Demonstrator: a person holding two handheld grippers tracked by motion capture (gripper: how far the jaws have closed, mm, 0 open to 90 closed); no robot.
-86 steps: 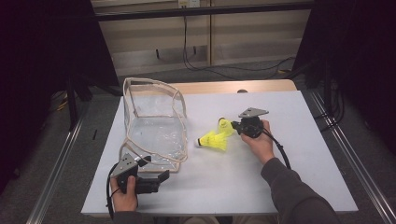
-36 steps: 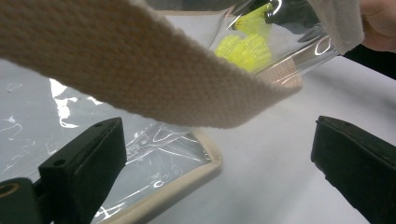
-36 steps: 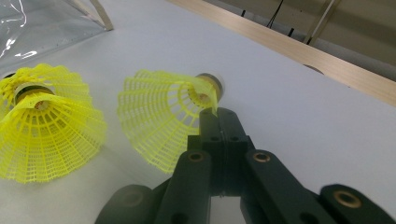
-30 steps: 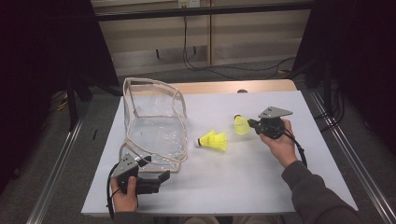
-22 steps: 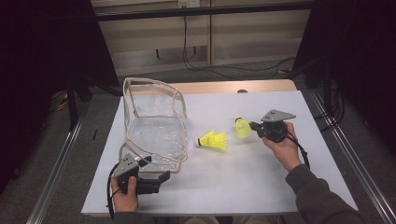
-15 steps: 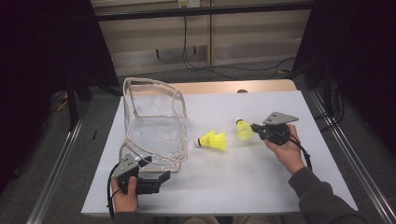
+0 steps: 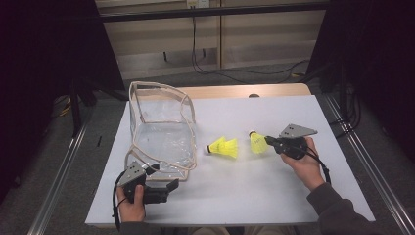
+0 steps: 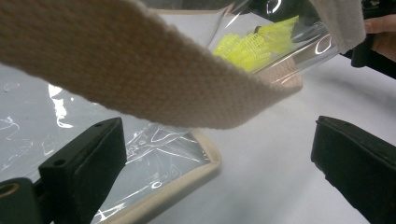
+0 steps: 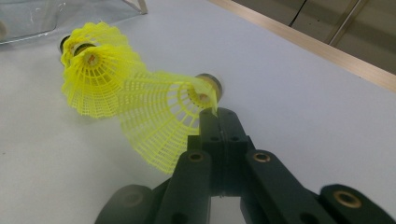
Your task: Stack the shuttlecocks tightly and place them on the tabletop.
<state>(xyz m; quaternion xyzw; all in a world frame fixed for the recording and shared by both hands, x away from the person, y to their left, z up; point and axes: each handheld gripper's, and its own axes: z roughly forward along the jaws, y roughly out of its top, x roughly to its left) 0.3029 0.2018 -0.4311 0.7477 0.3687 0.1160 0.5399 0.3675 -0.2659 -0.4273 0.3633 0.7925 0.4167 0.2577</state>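
My right gripper has jaws clamped tight on skirt edge of a yellow shuttlecock, held just above the white table, right of centre. 2nd shuttlecock pair lies just left of it, near the clear bag. Left gripper: jaws wide apart, nothing gripped, parked at bag's front corner.

My right gripper, clamped on one yellow shuttlecock's skirt edge, carries it rightward away from the other shuttlecock, leaving a gap between them.
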